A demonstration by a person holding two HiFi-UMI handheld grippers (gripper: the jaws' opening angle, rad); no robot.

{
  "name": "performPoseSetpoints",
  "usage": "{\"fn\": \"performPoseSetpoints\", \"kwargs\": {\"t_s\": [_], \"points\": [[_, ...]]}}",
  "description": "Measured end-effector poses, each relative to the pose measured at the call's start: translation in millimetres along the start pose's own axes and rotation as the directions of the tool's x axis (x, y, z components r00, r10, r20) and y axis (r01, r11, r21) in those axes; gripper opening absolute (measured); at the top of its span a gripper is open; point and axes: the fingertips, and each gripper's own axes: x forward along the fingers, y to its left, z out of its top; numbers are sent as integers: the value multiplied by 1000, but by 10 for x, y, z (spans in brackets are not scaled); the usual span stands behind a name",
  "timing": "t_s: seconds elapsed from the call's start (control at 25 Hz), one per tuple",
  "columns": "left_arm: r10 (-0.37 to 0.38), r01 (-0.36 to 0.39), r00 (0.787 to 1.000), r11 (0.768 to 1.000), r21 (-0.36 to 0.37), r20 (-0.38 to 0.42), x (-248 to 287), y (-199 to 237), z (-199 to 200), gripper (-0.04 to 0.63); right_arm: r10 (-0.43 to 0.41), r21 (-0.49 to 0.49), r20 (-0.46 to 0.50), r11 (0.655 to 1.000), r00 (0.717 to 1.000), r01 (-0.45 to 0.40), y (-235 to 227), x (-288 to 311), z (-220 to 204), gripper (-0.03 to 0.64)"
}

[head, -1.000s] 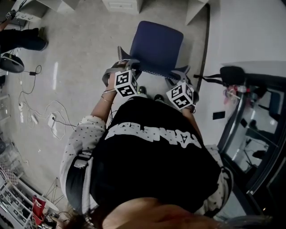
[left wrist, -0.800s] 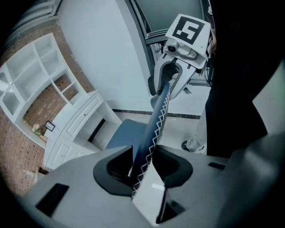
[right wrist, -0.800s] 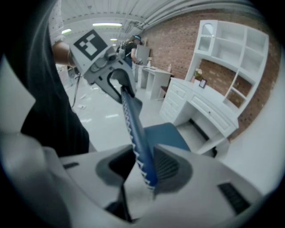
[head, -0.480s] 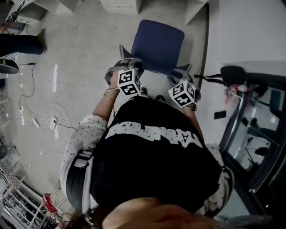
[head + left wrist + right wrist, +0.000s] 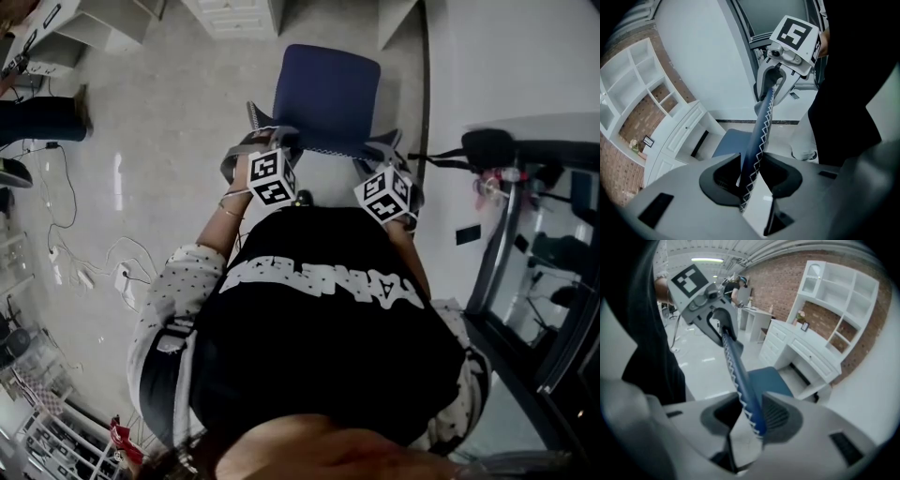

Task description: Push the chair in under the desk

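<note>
The left claw (image 5: 752, 177), its jaws just closing tighter, and the right claw (image 5: 751, 416) clamped the backrest top of the blue chair (image 5: 328, 89). It stood on the floor (image 5: 169, 141), short of the white bench (image 5: 806, 355); the push seemed mostly ahead.

A glossy pale floor (image 5: 169, 141) fills the head view, with loose cables (image 5: 103, 267) at nine o'clock and dark-framed glass panels (image 5: 548, 272) at three o'clock below a plain white wall (image 5: 506, 56). In the right gripper view a brick wall (image 5: 773, 282) backs a white desk (image 5: 811, 352) and open shelf unit (image 5: 843, 301) at two o'clock; a ceiling strip light (image 5: 707, 260) glows at eleven.
</note>
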Motion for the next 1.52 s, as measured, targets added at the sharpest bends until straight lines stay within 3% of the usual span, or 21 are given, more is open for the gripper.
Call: {"fn": "performPoseSetpoints", "kwargs": {"t_s": [0.24, 0.76, 1.52], "points": [[-10, 10, 1000, 1000, 4, -7, 80, 69, 37, 147, 4, -2, -3, 1000, 1000, -4, -96, 64, -26, 150], [4, -4, 999, 1000, -3, -36, 448, 439, 373, 135, -12, -32, -18, 999, 1000, 12, -773, 190, -132, 150], [3, -5, 998, 999, -32, -58, 534, 494, 464, 138, 39, -100, 14, 994, 999, -37, -902, 274, -169, 150]]}}
